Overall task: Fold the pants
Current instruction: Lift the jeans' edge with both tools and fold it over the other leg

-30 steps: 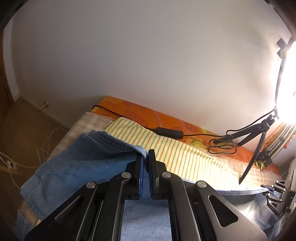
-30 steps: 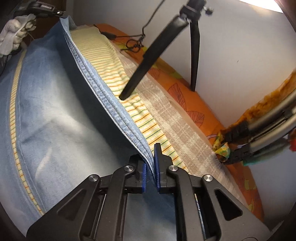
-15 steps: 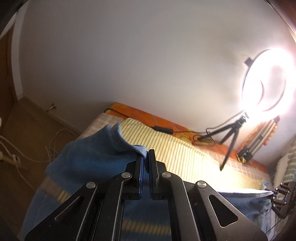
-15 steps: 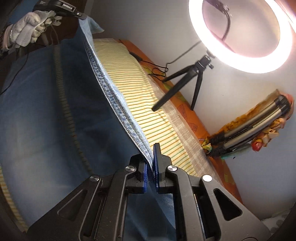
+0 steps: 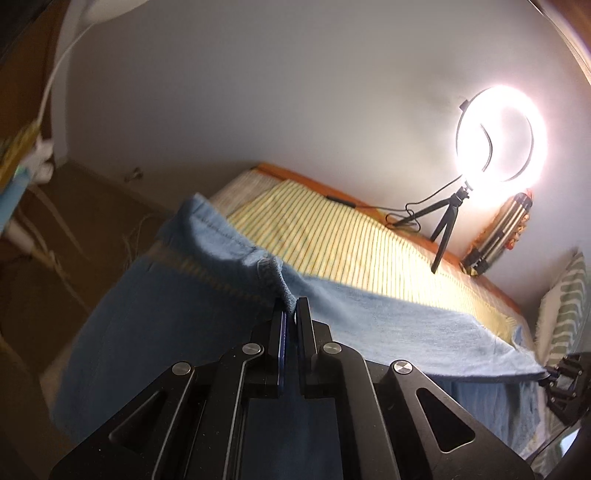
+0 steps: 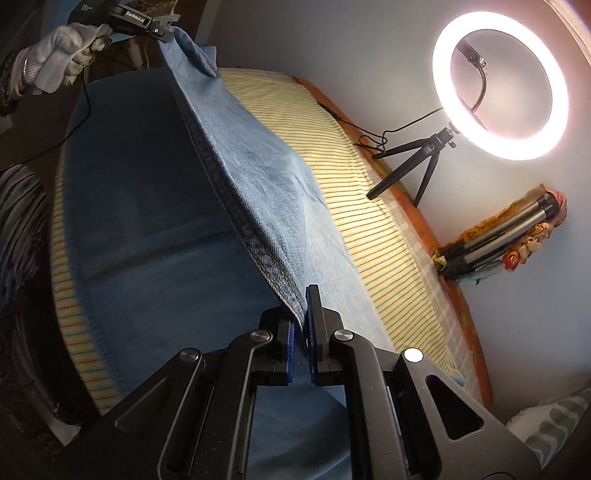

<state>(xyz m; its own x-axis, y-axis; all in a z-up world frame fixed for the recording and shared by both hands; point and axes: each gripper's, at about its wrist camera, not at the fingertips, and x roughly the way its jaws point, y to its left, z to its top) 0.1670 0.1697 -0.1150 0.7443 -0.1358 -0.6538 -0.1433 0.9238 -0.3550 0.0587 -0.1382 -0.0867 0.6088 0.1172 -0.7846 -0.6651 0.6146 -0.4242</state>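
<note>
The pants are light blue denim jeans [image 5: 192, 325], also in the right wrist view [image 6: 258, 177]. They hang stretched between my two grippers above a bed with a yellow striped sheet [image 5: 332, 240]. My left gripper [image 5: 290, 310] is shut on one corner of the denim's top edge. My right gripper [image 6: 304, 314] is shut on the other corner of that seamed edge. The left gripper also shows at the far top left of the right wrist view [image 6: 162, 35], held by a gloved hand [image 6: 62, 55]. The lower part of the jeans drapes onto the bed.
A lit ring light [image 6: 500, 85] on a small black tripod [image 6: 417, 162] stands at the bed's far edge by the wall, with its cable [image 5: 406, 214] on the bed. A folded tripod [image 6: 498, 243] lies beside it. A striped pillow [image 5: 565, 306] is at right.
Both grippers have lifted higher with the jeans' edge still clamped. The denim now hangs well above the bed, and the ring light has come fully into view.
</note>
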